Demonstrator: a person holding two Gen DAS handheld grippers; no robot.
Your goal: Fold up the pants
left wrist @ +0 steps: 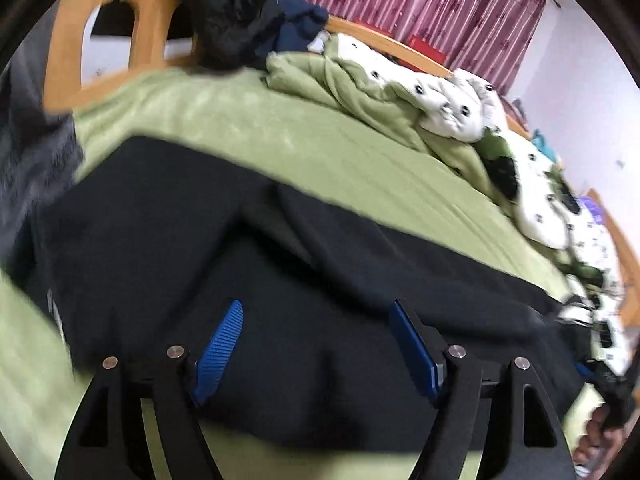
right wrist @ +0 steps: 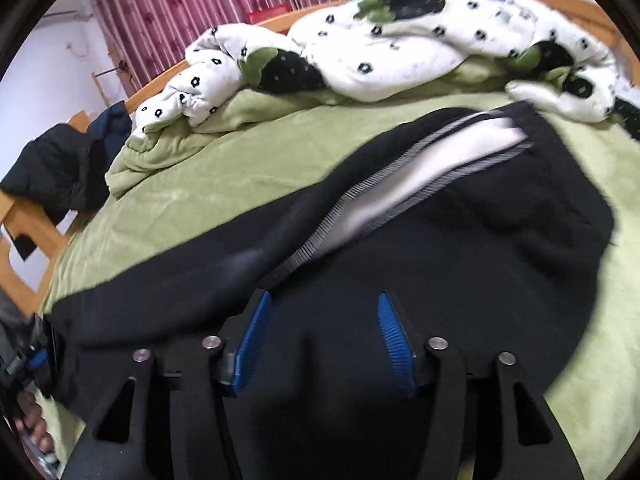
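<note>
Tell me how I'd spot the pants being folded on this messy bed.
Find the green bedsheet. In front of the crumpled white flowered quilt lie the black pants, spread flat. Unlike the dark clothes heaped on the wooden bed frame, they carry a white-and-grey side stripe.

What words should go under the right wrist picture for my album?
Open right gripper over black pants with a white stripe on a green bed.
</note>
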